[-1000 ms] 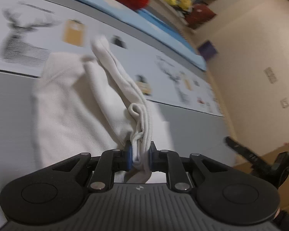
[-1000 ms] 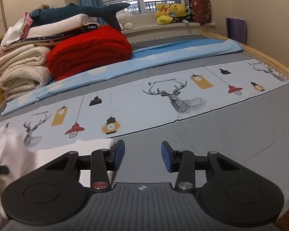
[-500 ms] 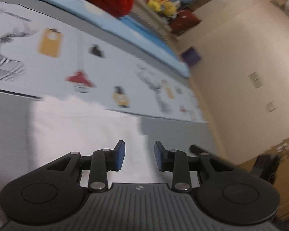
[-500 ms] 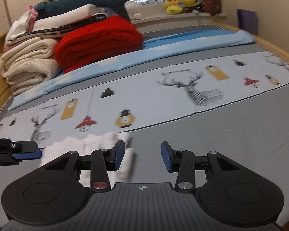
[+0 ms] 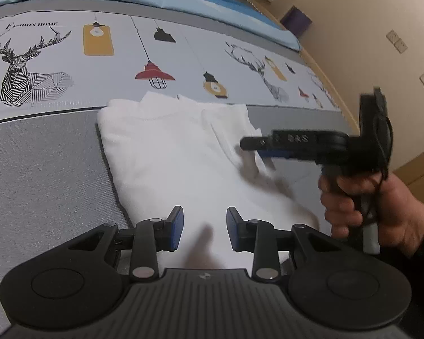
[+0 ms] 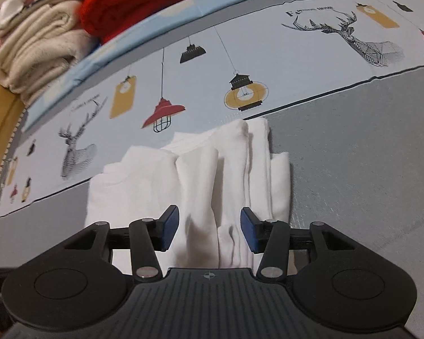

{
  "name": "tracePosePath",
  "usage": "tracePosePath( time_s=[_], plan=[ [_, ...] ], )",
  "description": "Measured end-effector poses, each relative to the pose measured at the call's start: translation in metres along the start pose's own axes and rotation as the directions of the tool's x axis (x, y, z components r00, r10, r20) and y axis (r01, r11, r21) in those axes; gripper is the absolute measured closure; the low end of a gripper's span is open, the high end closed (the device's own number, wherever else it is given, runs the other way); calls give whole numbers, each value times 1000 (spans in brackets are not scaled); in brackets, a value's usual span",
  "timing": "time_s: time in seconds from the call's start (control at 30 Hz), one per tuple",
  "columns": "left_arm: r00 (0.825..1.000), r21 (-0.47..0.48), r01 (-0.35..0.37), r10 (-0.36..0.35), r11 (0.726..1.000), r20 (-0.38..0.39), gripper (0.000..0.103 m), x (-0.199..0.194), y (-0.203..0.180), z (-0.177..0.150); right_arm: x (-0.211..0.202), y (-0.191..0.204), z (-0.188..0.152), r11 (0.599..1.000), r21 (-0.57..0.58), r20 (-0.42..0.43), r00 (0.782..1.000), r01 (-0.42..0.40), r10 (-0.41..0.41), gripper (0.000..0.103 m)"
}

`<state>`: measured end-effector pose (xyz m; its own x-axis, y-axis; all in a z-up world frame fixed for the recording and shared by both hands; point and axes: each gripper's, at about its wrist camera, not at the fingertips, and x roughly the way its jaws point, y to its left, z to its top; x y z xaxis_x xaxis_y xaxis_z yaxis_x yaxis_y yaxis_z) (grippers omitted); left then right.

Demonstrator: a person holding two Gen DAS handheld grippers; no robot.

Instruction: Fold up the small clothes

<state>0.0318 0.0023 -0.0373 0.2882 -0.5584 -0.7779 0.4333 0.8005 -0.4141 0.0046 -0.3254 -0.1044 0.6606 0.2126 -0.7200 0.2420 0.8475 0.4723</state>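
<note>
A small white garment [image 5: 178, 152] lies folded on the bed, partly on the grey fabric and partly on the printed sheet. My left gripper [image 5: 203, 228] is open and empty, just above its near edge. My right gripper [image 6: 209, 233] is open and empty over the garment's right side, where the cloth [image 6: 234, 175] lies in long pleated folds. In the left wrist view the right gripper [image 5: 268, 148] comes in from the right, held by a hand, its fingers low over the cloth.
The bed has a grey cover [image 6: 353, 169] and a pale sheet printed with deer and lamps [image 5: 99, 56]. A red blanket [image 6: 144, 2] and stacked cream towels [image 6: 39, 48] sit at the back left. A wooden bed edge [image 5: 325, 73] and wall lie to the right.
My left gripper has let go of the white garment and opened; the cloth now lies flat. My right gripper has moved left and down over the garment.
</note>
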Motion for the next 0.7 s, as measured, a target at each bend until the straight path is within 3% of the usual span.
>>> tracePosePath(
  time_s=[0.1,0.13,0.17,0.2,0.3,0.4,0.43,0.53,0.6,0.63,0.67,0.7],
  plan=[
    [1000,26,-13,13,1000,-12,67,1,-1,-2,8,5,1,998,-32,10,999,50,-50,56],
    [1000,32,-16,16,999,-15,67,2,-2,-1,10,6,1,998,-41,11,998,57,-57,78],
    [1000,37,-17,18,999,-16,67,3,-2,-1,11,7,1,997,-56,21,998,61,-60,92],
    [1000,42,-17,18,999,-18,67,3,-3,0,10,8,1,996,-68,28,998,61,-59,98],
    [1000,61,-16,18,998,-23,67,6,-6,0,-7,9,3,997,-70,101,995,19,-11,100],
    [999,84,-11,14,996,-38,67,13,-13,-1,-47,-2,7,997,-23,269,960,-74,78,100],
    [999,92,-12,16,996,-45,67,16,-15,-1,-54,-7,8,998,-14,298,953,-59,60,100],
    [997,124,-19,29,992,-74,67,28,-22,-4,-42,-24,14,997,27,247,966,71,-75,98],
    [995,142,-35,47,989,-85,67,35,-25,-7,-31,-32,17,994,42,179,978,98,-104,98],
    [995,148,-42,56,988,-88,67,38,-25,-8,-32,-32,17,993,34,185,976,113,-117,95],
    [994,153,-44,59,987,-90,67,40,-25,-8,-37,-32,15,992,26,201,972,121,-123,91],
    [994,154,-45,59,987,-91,67,41,-25,-9,-41,-34,14,994,25,206,972,109,-112,77]
  ],
)
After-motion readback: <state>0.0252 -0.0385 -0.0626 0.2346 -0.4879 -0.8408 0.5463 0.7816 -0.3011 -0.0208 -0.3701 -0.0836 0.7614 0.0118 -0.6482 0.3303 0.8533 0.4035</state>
